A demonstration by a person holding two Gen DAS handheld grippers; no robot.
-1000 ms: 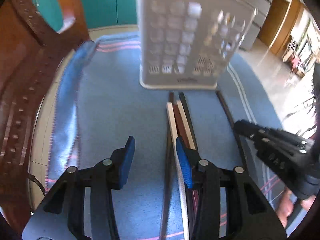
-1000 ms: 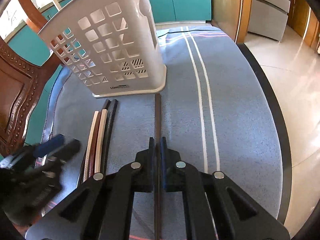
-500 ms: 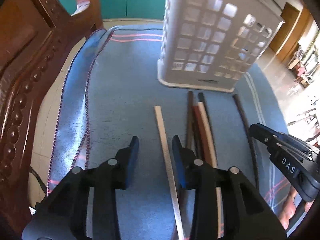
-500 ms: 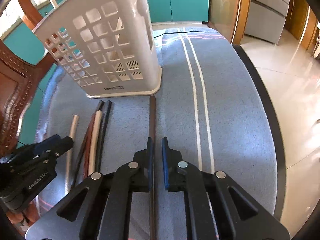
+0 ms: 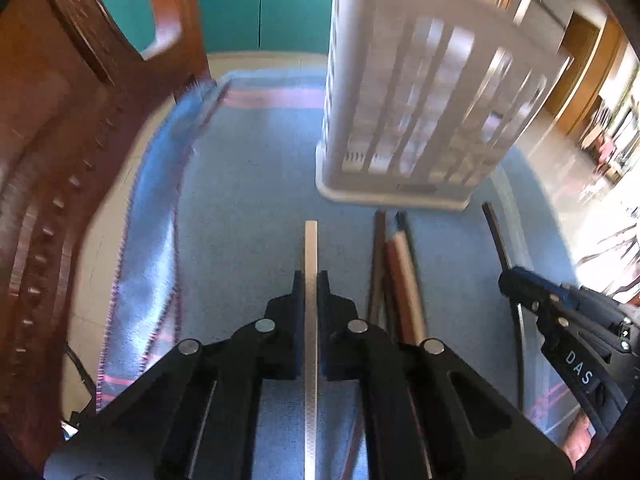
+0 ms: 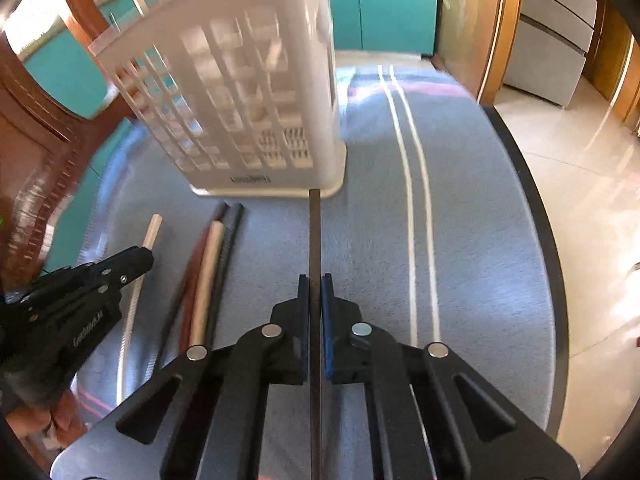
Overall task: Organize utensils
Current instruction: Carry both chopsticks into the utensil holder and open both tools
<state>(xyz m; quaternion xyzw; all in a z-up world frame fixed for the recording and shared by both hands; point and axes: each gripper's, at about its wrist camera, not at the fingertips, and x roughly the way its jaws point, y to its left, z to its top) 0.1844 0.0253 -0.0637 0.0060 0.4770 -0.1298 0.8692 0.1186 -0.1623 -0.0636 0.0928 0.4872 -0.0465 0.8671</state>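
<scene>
My left gripper [image 5: 311, 280] is shut on a white chopstick [image 5: 311, 248], which points toward the white slotted basket [image 5: 420, 92]. My right gripper [image 6: 315, 284] is shut on a dark brown chopstick [image 6: 315, 232] whose tip reaches the basket's base [image 6: 264, 190]. A bundle of dark, reddish and cream chopsticks [image 5: 394, 268] lies on the blue cloth between the two grippers; it also shows in the right wrist view [image 6: 208, 264]. The left gripper shows at the left of the right wrist view [image 6: 136, 258], and the right gripper at the right of the left wrist view [image 5: 510, 280].
A blue cloth [image 6: 460, 240] with white stripes covers the round table. A carved wooden chair [image 5: 48, 152] stands close on the left. The table's dark edge [image 6: 554, 264] runs along the right. Teal cabinets [image 5: 260, 4] are behind.
My left gripper has shut on the white chopstick, which was pulled left out of the bundle. My right gripper stays shut on the dark chopstick and has lifted slightly.
</scene>
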